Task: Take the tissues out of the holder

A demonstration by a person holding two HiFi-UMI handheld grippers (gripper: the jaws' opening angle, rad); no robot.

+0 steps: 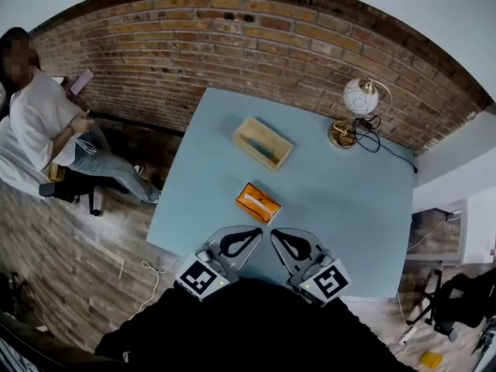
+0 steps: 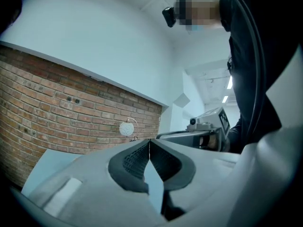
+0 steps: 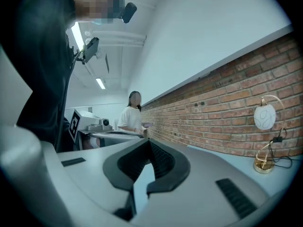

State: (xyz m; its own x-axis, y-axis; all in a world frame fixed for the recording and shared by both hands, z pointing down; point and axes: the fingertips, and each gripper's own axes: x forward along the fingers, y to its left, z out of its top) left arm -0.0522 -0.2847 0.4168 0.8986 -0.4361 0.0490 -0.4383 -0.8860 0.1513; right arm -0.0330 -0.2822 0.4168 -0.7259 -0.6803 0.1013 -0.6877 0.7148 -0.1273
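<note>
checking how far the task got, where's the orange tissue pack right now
In the head view the orange tissue pack lies on the blue table near its middle, outside the wooden holder and on the side of it nearer the person.

Soft, even light fills every view. The tabletop shows no glare and only faint shadows. Ceiling strip lights glow far beyond the tabletop. Fisheye distortion bows the brick wall behind the tabletop, and the corners vignette black. The left hand-held gripper looks soft near the lens.

Head view looks steeply down on the table; both gripper views face level, sharing the lamp.
</note>
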